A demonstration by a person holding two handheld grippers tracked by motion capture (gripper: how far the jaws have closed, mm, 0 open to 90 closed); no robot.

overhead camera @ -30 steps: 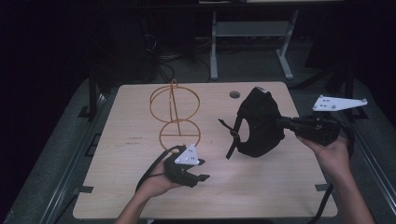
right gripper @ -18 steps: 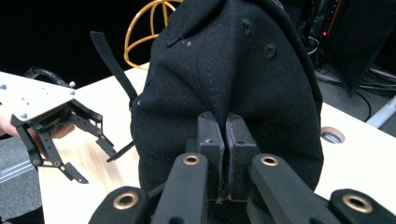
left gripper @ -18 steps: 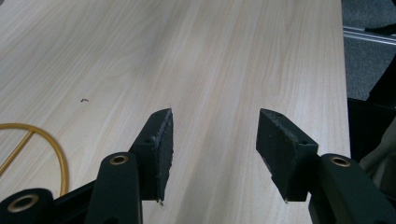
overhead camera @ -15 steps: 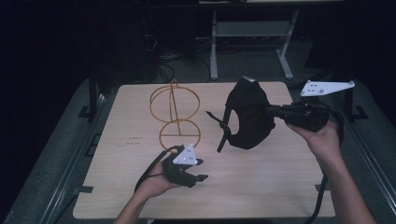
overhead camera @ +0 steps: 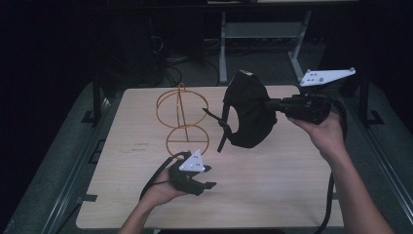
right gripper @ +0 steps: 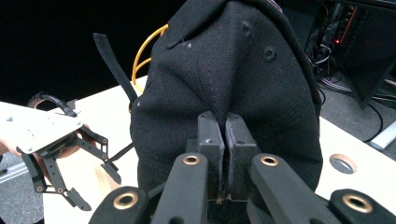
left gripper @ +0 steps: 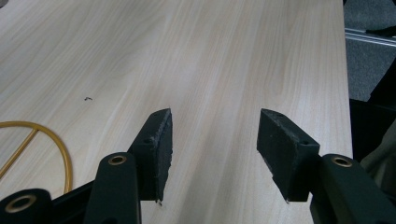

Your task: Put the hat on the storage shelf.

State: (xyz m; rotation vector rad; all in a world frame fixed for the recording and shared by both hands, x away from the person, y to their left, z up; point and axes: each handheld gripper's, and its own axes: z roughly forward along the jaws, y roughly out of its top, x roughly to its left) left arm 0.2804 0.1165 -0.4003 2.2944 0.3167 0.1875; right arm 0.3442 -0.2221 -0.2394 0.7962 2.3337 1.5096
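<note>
From the high view, the right gripper (overhead camera: 272, 104) holds a black cap (overhead camera: 247, 111) in the air at two o'clock of the wire stand (overhead camera: 182, 118), while the left gripper view shows the left gripper (left gripper: 212, 151) half open with nothing between its jaws above the table (left gripper: 224, 56), and the right gripper view shows the right gripper's jaws pinched tight on the cap's fabric.

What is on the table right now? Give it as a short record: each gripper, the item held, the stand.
right gripper: shut on the black cap, holding it in the air above the table
cap strap: hangs loose toward the stand
left gripper: open, nothing between the jaws, low over the table's near side
wire stand: orange, upright on the table, nothing on it, left of the cap
</note>
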